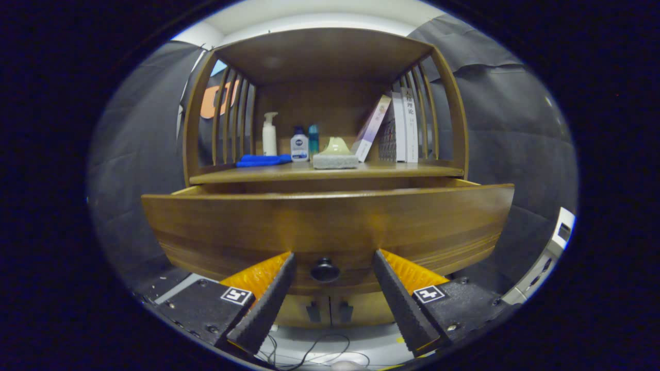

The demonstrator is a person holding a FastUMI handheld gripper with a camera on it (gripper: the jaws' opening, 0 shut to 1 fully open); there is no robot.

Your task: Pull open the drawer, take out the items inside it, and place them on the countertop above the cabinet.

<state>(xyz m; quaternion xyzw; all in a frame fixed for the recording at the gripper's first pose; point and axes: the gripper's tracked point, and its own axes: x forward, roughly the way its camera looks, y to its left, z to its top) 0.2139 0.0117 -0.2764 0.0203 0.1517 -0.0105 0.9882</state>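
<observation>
Around the knob (325, 269): claw (334, 257) spread wide, not touching it.
Drawer (330, 226): partly out; pinch knob, pull straight back.

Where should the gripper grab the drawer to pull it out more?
Best by the small round knob in the middle of the drawer front. It sticks out toward the gripper, so come straight from the front and close one finger on each side. The jaws stand open, with the knob between them, not touching.
</observation>
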